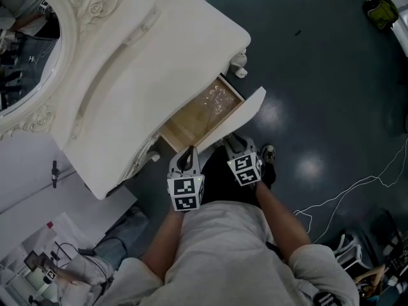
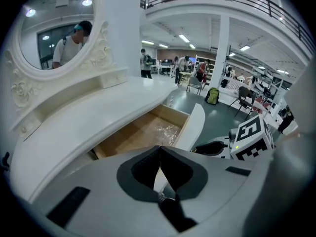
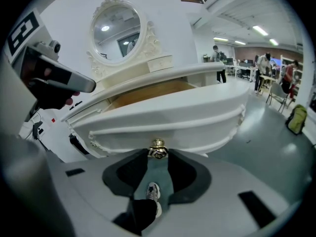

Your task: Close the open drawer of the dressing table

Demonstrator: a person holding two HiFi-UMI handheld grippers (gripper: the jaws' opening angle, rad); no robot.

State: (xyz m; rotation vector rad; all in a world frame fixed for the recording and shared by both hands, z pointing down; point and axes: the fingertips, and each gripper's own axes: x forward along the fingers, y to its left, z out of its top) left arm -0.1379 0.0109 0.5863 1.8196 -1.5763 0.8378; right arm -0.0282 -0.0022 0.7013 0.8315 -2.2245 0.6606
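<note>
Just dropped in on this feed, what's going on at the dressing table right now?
A person stands at the white dressing table with its drawer pulled well out. The right hand-held gripper has its jaws closed on the brass knob on the drawer front, seemingly set to push it in. The left hand-held gripper hangs beside it near the drawer front's edge, jaws together and empty. The drawer is not yet closed.

White dressing table (image 1: 146,81); drawer (image 1: 203,115) pulled out, wooden inside, possibly plastic-lined, gold knob (image 3: 157,148).
</note>
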